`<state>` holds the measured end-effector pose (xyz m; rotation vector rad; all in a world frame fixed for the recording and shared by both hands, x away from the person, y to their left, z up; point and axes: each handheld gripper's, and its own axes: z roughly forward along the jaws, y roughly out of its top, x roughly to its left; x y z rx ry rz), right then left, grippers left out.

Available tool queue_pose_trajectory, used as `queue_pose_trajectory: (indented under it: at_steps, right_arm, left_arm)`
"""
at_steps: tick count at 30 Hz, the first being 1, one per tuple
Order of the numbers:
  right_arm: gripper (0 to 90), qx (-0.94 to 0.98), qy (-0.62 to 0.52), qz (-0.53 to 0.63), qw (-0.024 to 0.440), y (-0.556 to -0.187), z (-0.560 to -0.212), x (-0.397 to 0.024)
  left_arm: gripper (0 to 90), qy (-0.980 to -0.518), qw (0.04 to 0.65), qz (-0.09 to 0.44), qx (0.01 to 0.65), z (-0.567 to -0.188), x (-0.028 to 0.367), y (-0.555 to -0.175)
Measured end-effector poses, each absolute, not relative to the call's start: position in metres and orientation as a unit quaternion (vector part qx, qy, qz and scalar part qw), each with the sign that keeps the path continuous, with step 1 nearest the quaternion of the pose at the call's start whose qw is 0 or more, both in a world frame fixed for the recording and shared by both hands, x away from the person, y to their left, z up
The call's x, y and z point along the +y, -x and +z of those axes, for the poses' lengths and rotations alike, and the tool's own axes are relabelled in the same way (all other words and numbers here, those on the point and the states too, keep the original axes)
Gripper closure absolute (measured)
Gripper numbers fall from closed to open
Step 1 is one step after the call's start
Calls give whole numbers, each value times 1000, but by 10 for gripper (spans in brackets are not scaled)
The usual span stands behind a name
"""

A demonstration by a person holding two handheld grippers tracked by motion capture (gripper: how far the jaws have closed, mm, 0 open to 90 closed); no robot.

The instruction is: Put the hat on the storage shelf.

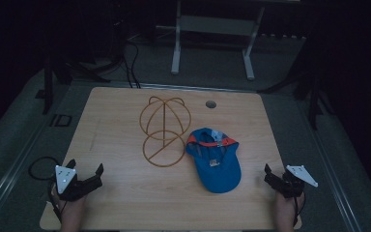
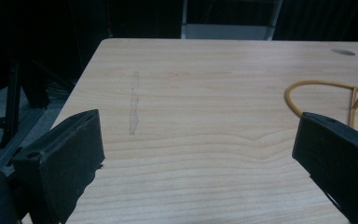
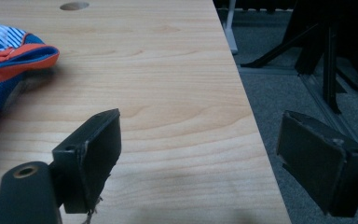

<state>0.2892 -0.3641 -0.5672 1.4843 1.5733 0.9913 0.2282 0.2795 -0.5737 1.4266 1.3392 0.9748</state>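
Dim room, dark floor and stand legs behind a pale wooden table [image 1: 125,203] with a cable hole [image 1: 211,104] near its far edge. The blue cap [image 1: 215,162] lay on the table just right of the wire hat stand [image 1: 164,130], nearly touching the stand's base ring, brim pointing toward the person, orange trim at the far side. The wire hat stand stood upright at mid-table, dome frame over a flat ring. The left gripper [image 1: 84,170] sat well left of the cap near the front edge, jaws spread wide with nothing between them; the left gripper view showed bare wood between its jaws and part of the stand's ring [image 2: 317,95] ahead. The right gripper [image 1: 276,175] sat right of the cap by the table's right edge, jaws also spread and empty; its view caught the cap's orange edge [image 3: 25,53] off to one side. Judgement: cap is light, soft fabric, crown will collapse under a pinch; brim is the stiffest part, so best taken at the brim edge, second gripper on the crown's rim to keep it open over the dome. Stand looks light and could slide if nudged.
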Motion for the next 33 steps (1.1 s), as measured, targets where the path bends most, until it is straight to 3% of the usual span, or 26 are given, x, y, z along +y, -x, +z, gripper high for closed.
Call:
queue_pose_trajectory:
  at_steps: [12,19,21,27,33]
  right_arm:
    - [139,616,-581,389,362,-289,-567,-364]
    - [139,632,-583,386,334,-295,-559,-368]
    - [136,645,-574,390,320,-299,-548,-367]
    - [140,674,-551,398,289,-313,-521,-359]
    - [141,703,-519,395,285,-330,-501,-343]
  left_arm:
    - [23,-597,457,388,533,-575,276,-230]
    - [23,-587,471,382,536,-574,277,-229]
    - [23,-578,504,366,527,-573,278,-228]
    - [23,-615,490,364,499,-574,270,-230]
    - [24,-618,505,363,481,-572,265,-228]
